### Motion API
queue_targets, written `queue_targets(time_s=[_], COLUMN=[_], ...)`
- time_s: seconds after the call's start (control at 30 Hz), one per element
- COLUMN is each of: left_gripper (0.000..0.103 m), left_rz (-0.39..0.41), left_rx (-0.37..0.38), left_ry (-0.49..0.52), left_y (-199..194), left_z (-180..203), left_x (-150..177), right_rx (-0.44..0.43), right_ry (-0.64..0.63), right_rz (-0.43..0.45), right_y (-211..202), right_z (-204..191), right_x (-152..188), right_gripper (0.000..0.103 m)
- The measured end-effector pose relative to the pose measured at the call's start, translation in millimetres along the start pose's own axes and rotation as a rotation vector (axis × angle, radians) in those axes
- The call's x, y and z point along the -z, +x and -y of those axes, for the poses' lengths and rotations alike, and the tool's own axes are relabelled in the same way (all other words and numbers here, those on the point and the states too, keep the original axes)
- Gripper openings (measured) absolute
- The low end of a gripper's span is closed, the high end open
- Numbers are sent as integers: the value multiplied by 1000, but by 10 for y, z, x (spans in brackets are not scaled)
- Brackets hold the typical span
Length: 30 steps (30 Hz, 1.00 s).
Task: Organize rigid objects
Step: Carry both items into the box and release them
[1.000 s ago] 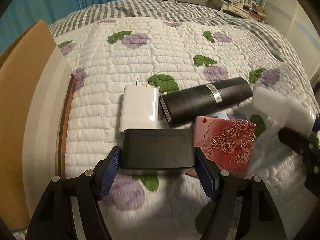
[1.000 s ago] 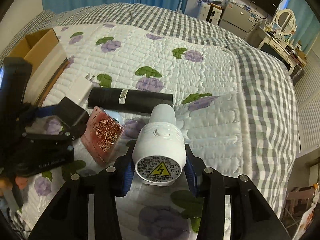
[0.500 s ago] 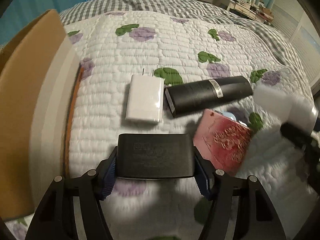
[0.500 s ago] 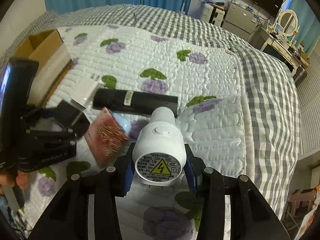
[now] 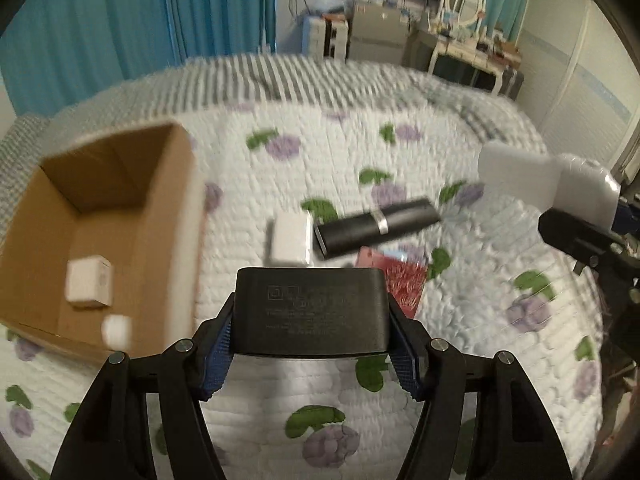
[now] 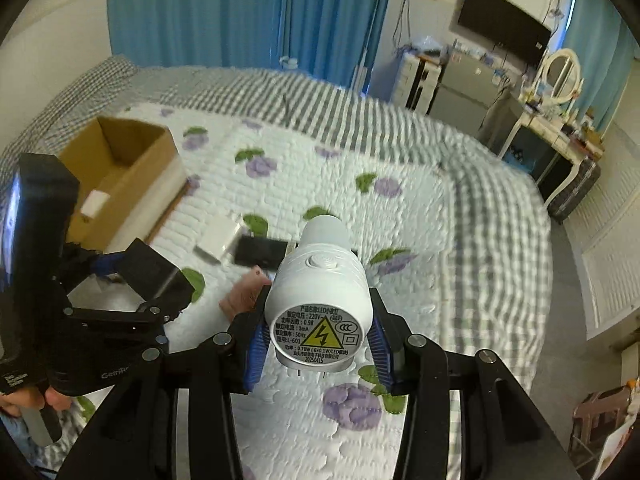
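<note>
Both tools are loaded and held clear above the bed (image 5: 500,344), so the step in hand looks like the carry to the cardboard box (image 5: 120,216) at the left. The left gripper (image 5: 310,354) is clamped on a black adapter brick (image 5: 311,312); the right gripper (image 6: 318,354) is clamped on a white plug-in night light (image 6: 320,292). A white charger (image 5: 290,240), a black tube (image 5: 376,226) and a red patterned card (image 5: 396,278) lie on the quilt. Next, each load needs swinging over the box's open top, beside the small white cubes (image 5: 89,283) inside, before the fingers part
</note>
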<state>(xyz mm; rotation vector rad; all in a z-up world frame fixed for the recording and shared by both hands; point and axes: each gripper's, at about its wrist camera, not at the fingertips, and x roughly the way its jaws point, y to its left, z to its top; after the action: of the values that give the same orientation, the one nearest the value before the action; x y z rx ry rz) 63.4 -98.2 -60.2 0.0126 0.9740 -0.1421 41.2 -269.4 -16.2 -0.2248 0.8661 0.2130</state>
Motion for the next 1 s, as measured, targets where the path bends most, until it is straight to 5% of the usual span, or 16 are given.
queue_targets(time_s=[0.5, 1.0], left_gripper=[68, 68], left_rz=[189, 195], left_rx=[-53, -186], left_ry=[-61, -83], left_y=[-1032, -985], left_z=[-735, -1849], left_x=[-249, -453], right_rx=[-7, -126], right_ry=[-73, -199], right_rz=[148, 203], right_y=[-802, -562], right_z=[-699, -1894], right_x=[-461, -1279], right_gripper=[43, 43])
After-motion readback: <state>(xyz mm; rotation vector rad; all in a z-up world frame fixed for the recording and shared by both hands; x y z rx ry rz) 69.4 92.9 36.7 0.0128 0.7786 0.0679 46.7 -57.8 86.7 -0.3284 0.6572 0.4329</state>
